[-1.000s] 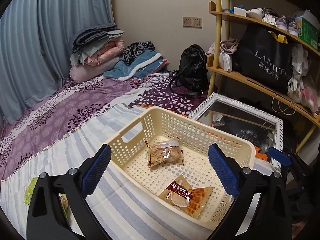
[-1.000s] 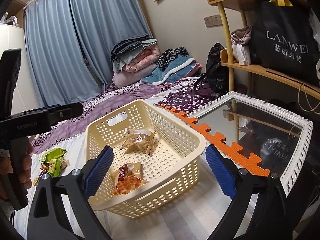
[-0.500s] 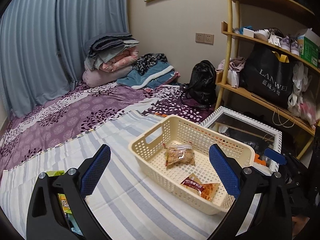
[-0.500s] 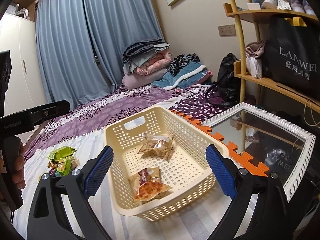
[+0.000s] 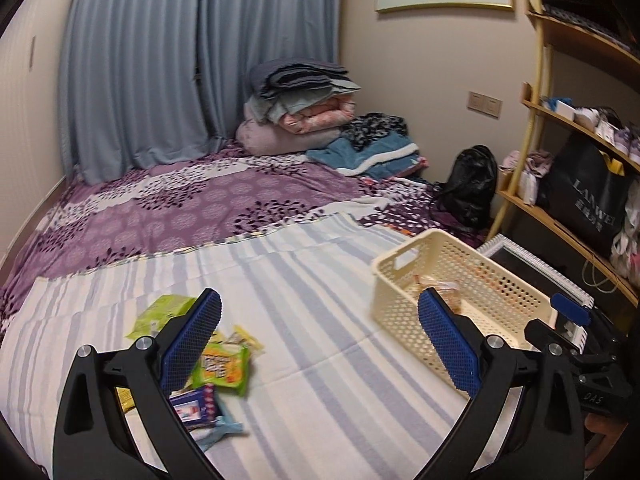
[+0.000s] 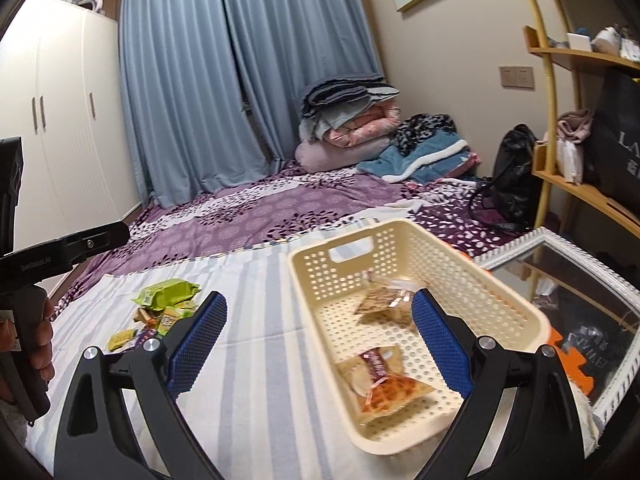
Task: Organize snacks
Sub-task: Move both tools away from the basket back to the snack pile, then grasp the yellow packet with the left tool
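A cream perforated basket [image 6: 404, 240] [image 5: 400, 268] stands on the striped sheet and holds two snack packets: a waffle packet [image 6: 384, 384] at the front and a biscuit packet [image 6: 384, 296] behind it. A pile of loose snacks lies to its left: a green packet [image 5: 166, 312] [image 6: 166, 292], a green-orange packet [image 5: 220, 368] and a blue-white packet [image 5: 196, 404]. My left gripper [image 5: 318, 344] is open and empty, with the pile beside its left finger. My right gripper [image 6: 316, 340] is open and empty over the basket's left front.
A white-framed mirror [image 6: 576, 276] lies right of the basket. A wooden shelf [image 5: 568, 184] with bags stands at the right. Folded bedding [image 5: 304, 116] and a black backpack [image 5: 468, 188] sit by the far wall. The striped sheet [image 5: 304, 280] covers the bed.
My left gripper has swung left from above the basket to the loose snack pile. My right gripper has shifted a little left, the basket now to its right side.
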`<control>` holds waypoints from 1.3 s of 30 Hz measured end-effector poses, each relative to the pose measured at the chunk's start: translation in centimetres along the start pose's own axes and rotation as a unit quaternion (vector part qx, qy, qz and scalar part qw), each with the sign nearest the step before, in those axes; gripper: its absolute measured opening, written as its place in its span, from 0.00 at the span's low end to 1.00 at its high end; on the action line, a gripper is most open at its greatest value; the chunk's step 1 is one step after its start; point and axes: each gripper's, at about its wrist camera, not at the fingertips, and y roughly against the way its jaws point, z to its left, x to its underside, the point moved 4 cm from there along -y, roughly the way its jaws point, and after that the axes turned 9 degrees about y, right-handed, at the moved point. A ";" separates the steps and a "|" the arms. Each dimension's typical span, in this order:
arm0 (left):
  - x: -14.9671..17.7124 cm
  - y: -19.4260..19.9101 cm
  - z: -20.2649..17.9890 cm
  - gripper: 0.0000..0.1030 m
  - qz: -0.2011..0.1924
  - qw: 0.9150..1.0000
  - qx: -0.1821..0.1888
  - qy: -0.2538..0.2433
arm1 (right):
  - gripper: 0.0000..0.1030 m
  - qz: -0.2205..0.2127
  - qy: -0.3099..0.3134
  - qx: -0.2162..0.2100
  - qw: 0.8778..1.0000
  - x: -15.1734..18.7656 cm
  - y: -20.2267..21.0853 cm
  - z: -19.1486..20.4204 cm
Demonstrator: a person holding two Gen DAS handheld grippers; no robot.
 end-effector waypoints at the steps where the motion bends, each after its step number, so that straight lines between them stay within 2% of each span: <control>1: -0.1 0.1 0.9 0.97 -0.001 1.000 -0.007 0.006 | 0.90 0.001 0.002 -0.005 1.000 -0.1 -0.2 0.5; 10: -0.2 1.9 8.9 0.97 -0.008 0.996 -0.067 0.054 | 0.90 0.023 0.024 -0.061 0.998 -0.5 -2.7 5.5; 22: 0.8 3.1 17.3 0.97 -0.005 0.986 -0.128 0.110 | 0.90 0.055 0.051 -0.109 0.991 -0.2 -5.5 10.9; 32: 4.1 -0.2 23.4 0.97 0.041 0.972 -0.170 0.158 | 0.90 0.079 0.065 -0.118 0.988 0.7 -6.9 12.9; 39: 8.1 -4.8 27.1 0.97 0.100 0.956 -0.191 0.197 | 0.90 0.096 0.070 -0.118 0.986 1.4 -7.6 13.5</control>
